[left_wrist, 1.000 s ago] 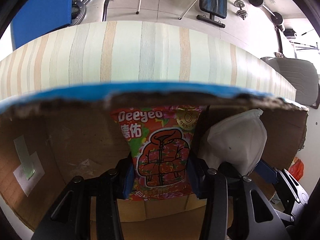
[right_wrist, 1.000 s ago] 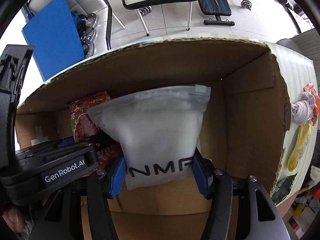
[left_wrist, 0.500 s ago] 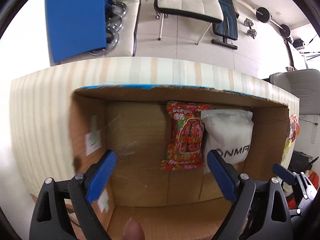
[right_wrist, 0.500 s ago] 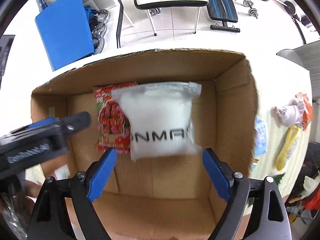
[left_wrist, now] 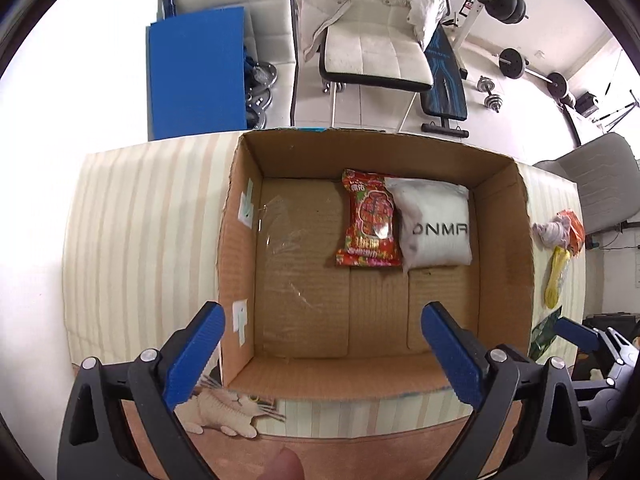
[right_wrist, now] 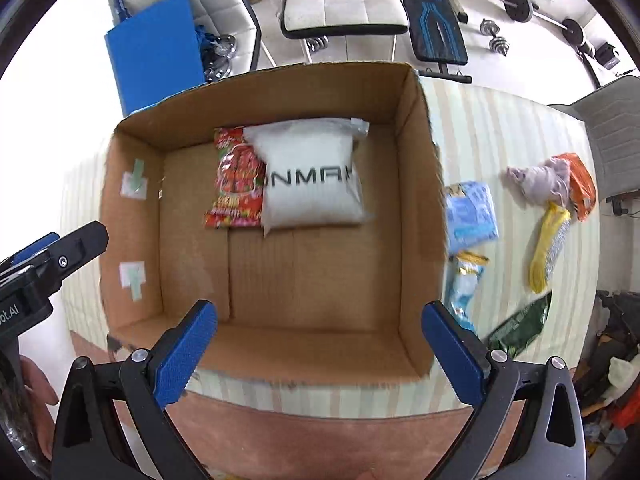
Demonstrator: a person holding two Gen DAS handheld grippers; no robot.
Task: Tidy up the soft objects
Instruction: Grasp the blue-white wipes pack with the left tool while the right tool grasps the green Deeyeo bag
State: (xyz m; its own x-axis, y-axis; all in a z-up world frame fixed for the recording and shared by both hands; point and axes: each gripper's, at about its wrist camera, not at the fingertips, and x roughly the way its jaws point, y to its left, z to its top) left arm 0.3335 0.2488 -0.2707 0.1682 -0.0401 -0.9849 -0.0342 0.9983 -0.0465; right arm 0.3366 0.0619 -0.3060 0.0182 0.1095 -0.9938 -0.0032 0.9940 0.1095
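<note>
Both grippers, left (left_wrist: 320, 344) and right (right_wrist: 318, 338), hover released and empty over the brown cardboard box (right_wrist: 420, 184). Two items are packed at upper centre: red patterned snack packet (left_wrist: 370, 220) touching white zip pouch (left_wrist: 434, 226). Judging by this, packing is partway; light-blue packet (right_wrist: 472, 214), yellow mesh bundle (right_wrist: 546, 252) and others lie right, outside. Most of the box floor is free.

Black hand-held gripper (left_wrist: 322, 354) (blue ribbed pads (left_wrist: 195, 354))
</note>
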